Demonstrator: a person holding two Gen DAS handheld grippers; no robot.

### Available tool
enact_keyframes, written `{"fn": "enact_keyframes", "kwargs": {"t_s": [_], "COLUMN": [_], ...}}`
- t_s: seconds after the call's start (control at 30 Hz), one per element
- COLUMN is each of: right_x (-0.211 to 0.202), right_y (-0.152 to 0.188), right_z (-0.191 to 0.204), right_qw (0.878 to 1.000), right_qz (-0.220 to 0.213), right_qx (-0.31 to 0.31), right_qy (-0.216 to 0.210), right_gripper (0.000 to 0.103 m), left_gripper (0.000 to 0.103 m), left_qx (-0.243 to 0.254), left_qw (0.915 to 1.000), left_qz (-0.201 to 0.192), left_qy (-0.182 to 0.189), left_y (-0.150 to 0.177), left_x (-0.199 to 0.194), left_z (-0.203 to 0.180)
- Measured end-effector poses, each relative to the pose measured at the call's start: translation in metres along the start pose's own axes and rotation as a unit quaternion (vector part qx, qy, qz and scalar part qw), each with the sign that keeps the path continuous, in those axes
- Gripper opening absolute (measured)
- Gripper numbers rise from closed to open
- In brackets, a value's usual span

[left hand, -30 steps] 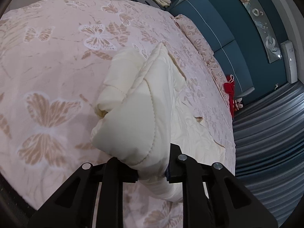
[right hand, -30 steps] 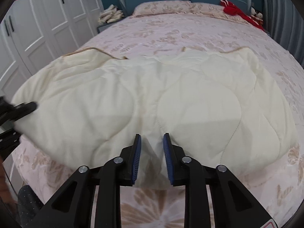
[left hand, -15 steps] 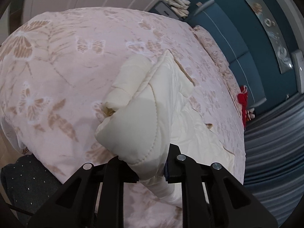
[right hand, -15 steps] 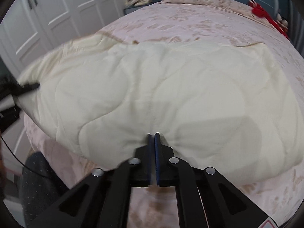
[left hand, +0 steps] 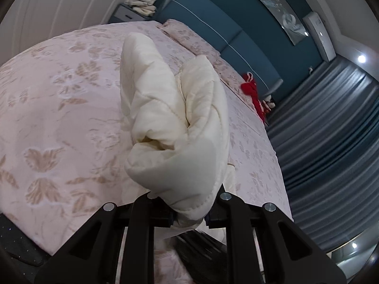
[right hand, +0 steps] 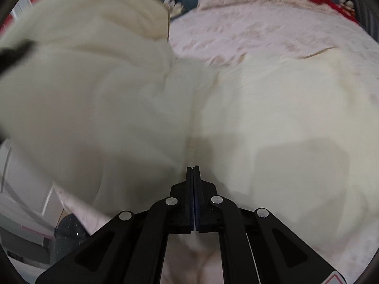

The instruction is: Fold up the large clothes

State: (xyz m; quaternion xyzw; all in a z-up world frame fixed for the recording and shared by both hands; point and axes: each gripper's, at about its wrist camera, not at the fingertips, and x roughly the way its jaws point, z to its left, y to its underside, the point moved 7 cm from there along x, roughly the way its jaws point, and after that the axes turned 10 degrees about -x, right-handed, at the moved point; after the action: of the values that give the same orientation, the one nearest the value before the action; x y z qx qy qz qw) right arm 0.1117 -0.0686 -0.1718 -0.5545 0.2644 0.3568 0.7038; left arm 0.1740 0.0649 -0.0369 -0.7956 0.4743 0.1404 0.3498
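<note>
Quilted cream garment (right hand: 272,108) (padded, stitched in curved channels, too bunched for me to name its cut) lay spread over the near part of the bed (left hand: 59,123), and I had it at two places. My left gripper (left hand: 189,215) was clenched on a thick gathered end, which stood up in front of that camera in two puffy lobes, raised off the butterfly-print bedspread. My right gripper (right hand: 193,201) had its fingers (right hand: 189,189) pressed together on the near hem, a thin pinch of cloth running up from between them; the right view was smeared with motion blur, so I could not tell how much fabric sat in that pinch.

I judged the step to be carrying the left end across to make a fold. To do that well, I needed both ends lifted together and level, the edge between them kept taut so the padding would not sag and crease, and the raised end laid down squarely on the far part. The slim right pinch seemed the likelier one to slip.
</note>
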Motion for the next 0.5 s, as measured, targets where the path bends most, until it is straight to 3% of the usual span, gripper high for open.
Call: {"fn": "enact_keyframes", "kwargs": {"t_s": [0.17, 0.33, 0.5], "right_x": [-0.034, -0.014, -0.011], "right_y": [0.034, 0.048, 0.041], "right_z": [-0.056, -0.065, -0.067], "right_qw": [0.998, 0.997, 0.999], "right_qz": [0.025, 0.033, 0.016], "right_qx": [0.020, 0.017, 0.033], "right_qy": [0.062, 0.066, 0.036], "right_gripper": [0.004, 0.004, 0.004], "left_gripper": [0.016, 0.015, 0.015], "left_qx": [0.011, 0.039, 0.065], "left_qw": [0.9999, 0.9988, 0.9945], "left_qz": [0.007, 0.031, 0.081], "left_qy": [-0.003, 0.001, 0.003], "left_y": [0.008, 0.033, 0.068], "left_x": [0.010, 0.027, 0.066], "left_z": [-0.009, -0.039, -0.065]}}
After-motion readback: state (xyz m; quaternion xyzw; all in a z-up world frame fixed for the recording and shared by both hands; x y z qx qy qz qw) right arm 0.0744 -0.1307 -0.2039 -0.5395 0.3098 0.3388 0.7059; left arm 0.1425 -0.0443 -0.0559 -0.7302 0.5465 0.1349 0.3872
